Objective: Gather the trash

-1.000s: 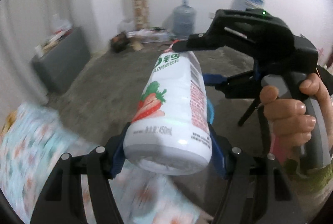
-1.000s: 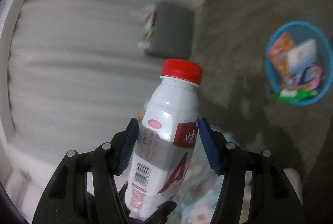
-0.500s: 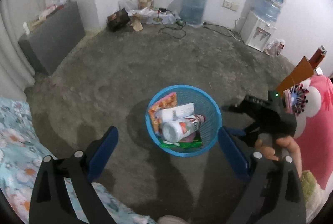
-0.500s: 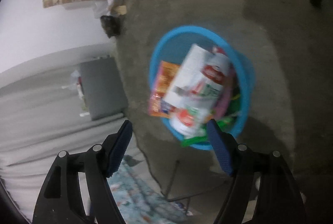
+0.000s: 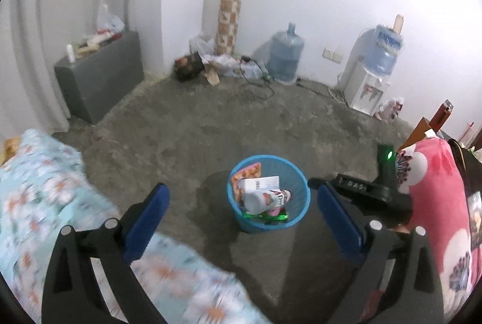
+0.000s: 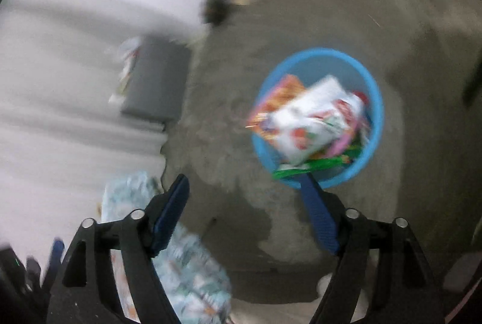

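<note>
Left wrist view: looks forward and down over floor (image 5: 241, 119) toward far wall, bin (image 5: 269, 194) central, at mid distance. Right wrist view: blurred, rolled, looks steeply down, bin (image 6: 319, 119) nearer. Shared: bin, floor, grey cabinet (image 5: 99, 77), bedding (image 5: 45, 203).

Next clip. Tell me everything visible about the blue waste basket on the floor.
The blue basket is a round, open-topped bin that looks like plastic, its wall finely ribbed or meshed. It stands upright on the bare concrete floor, apart from the floral bedding. It is nearly full: a white bottle with strawberry print lies on its side on top, over an orange packet, a white carton and green wrappers. Neither open claw touches it; the right wrist view is blurred.
</note>
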Demonstrator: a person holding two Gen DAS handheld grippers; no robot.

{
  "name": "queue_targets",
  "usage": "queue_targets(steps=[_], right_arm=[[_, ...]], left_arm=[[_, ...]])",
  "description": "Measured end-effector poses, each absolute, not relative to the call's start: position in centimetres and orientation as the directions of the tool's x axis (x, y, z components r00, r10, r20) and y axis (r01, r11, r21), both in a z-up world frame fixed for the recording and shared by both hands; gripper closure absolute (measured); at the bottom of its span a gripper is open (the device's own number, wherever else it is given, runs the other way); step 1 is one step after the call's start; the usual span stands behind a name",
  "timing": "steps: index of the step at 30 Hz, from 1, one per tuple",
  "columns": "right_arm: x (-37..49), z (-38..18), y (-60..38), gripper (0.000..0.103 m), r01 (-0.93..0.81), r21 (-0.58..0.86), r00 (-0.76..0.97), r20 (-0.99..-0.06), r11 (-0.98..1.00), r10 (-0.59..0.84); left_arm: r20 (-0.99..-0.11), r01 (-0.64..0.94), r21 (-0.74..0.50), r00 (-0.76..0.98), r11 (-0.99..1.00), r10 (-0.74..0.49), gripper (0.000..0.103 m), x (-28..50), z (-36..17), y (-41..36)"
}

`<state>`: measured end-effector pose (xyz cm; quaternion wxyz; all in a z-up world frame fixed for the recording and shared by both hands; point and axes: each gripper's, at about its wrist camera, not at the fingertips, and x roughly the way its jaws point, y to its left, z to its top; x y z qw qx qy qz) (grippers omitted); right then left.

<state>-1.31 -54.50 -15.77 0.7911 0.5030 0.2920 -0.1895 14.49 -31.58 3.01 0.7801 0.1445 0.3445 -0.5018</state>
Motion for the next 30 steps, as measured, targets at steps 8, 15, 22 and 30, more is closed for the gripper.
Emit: queue_targets(steps=[8,15,22,30], right_arm=[[0.3,-6.9,-42.9,0.010,0.424,0.427,0.783,-0.616,0.799,-0.086],[2.8,-6.5,-35.3,0.008,0.287,0.330,0.762,-0.648,0.899,-0.006],[2.9,-4.3,-30.1,0.008,0.207,0.260,0.756,-0.654,0.943,0.014],[2.1,-2.2,-28.6,0.008,0.211,0.219,0.766,-0.643,0.953,-0.022]], left_arm=[[-0.662,0.799,-0.060,0.417,0.598,-0.623,0.005,11.5,3.4,-18.7],[-0.659,0.692,-0.119,0.481,0.712,-0.578,0.005,9.2,2.3,-10.2],[-0.606,0.622,-0.139,0.562,0.771,-0.563,0.006,7.8,3.3,-5.0],[-0.587,0.606,-0.182,0.565,0.774,-0.580,0.005,7.2,3.4,-2.9]])
